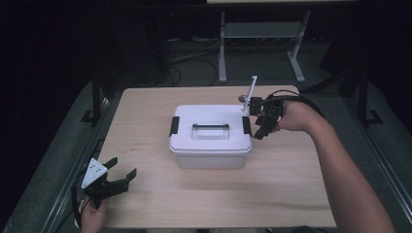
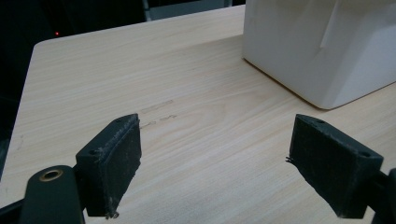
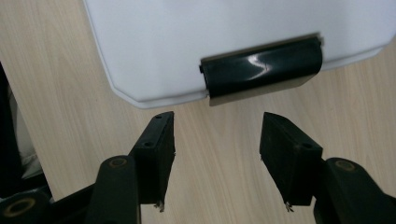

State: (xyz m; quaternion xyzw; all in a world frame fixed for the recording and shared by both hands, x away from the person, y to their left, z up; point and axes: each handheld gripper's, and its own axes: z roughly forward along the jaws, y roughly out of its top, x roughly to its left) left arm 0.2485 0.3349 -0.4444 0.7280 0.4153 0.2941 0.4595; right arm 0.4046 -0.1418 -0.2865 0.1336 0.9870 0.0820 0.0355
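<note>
- Left gripper [image 1: 118, 175] at near left corner of surface [image 1: 145, 145], fingers [image 2: 112, 163] spread, nothing between.
- Right gripper [image 1: 257, 127] fingers [image 3: 156, 154] spread, just beside right latch [image 3: 261, 70].
- Box [image 1: 211, 136] mid-surface, lid on.

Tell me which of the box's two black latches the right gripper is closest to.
The latch on the white box's right-hand end in the high view. The right gripper hovers open just beside it, while the other latch sits on the far end, away from both grippers.

One box [image 1: 210, 136] — two black latches [image 1: 174, 126]
</note>
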